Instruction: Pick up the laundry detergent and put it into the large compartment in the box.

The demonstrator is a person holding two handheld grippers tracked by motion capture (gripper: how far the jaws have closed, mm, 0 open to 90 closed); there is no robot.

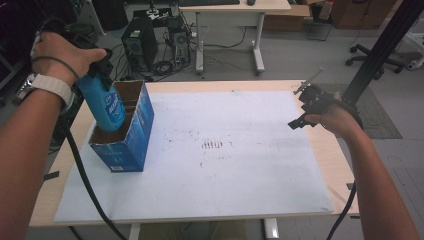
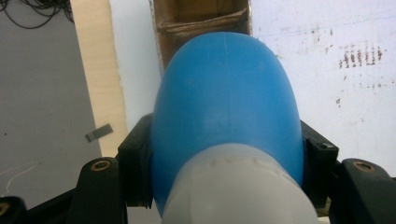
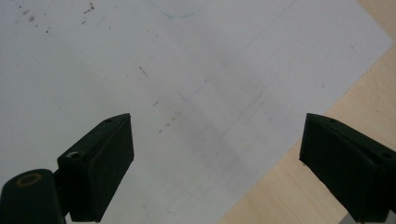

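Bottle (image 2: 224,112) was clenched in left gripper (image 1: 102,67) jaws, tilted bottom-first over the divided carton (image 1: 125,135), apparently for insertion; right gripper (image 3: 215,163) jaws released, idle over bench (image 1: 240,145).

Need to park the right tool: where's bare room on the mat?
The white mat is bare from the blue box across to its right edge, under the open right tool. Crowded only at the far-left corner, where the left tool holds the blue bottle over the box.
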